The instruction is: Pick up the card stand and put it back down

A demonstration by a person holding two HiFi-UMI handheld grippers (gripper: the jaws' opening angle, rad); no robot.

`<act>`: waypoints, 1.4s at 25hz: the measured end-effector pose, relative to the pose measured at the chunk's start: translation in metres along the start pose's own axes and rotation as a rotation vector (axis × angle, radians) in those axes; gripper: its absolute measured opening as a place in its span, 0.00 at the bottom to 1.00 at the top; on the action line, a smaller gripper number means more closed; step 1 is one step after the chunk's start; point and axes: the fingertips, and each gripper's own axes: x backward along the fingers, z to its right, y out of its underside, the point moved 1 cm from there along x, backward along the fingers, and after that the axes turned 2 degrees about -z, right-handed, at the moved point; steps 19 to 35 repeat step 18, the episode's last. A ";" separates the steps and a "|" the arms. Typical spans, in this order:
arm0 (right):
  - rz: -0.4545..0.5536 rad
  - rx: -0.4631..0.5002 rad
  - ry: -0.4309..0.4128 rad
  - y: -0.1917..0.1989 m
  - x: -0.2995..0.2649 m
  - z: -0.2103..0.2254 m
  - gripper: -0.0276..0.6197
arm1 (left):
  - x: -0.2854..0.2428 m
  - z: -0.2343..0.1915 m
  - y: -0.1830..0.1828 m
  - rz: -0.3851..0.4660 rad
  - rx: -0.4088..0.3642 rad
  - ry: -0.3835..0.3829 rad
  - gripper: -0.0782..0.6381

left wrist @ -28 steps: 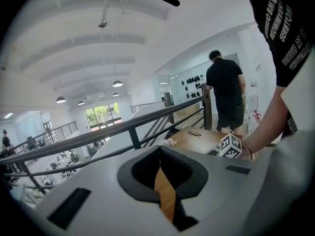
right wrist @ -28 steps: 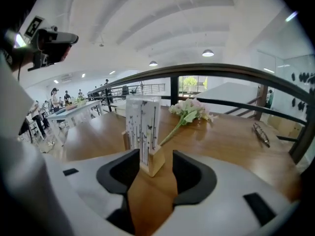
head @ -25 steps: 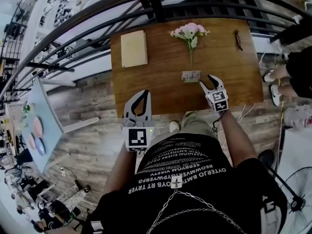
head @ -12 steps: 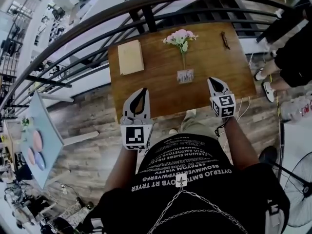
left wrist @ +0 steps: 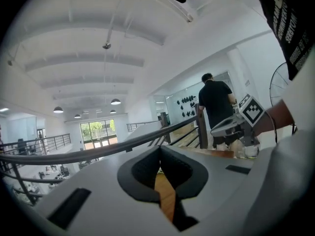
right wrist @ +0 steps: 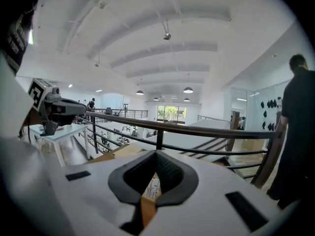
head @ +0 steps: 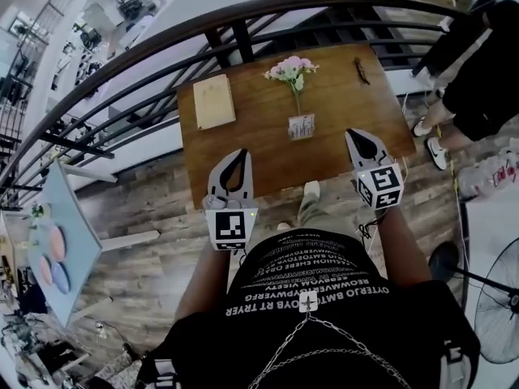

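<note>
The card stand point(head: 301, 126) looks light, stiff and easily tipped to us; we would pinch its side edges. Our left gripper point(head: 240, 153) and right gripper point(head: 351, 134) are both closed, empty.

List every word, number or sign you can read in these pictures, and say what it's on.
Nothing reads cleanly.
On the card stand: dark writing, too small to read.
On the shirt: rows of white capitals, upside down, too small to trust.
On the square markers: black-and-white patterns, no words.
</note>
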 end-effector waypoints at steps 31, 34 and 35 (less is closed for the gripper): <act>0.000 -0.014 -0.031 -0.009 0.032 0.005 0.06 | -0.009 0.042 0.001 0.005 0.072 0.073 0.15; 0.000 -0.014 -0.031 -0.009 0.032 0.005 0.06 | -0.009 0.042 0.001 0.005 0.072 0.073 0.15; 0.000 -0.014 -0.031 -0.009 0.032 0.005 0.06 | -0.009 0.042 0.001 0.005 0.072 0.073 0.15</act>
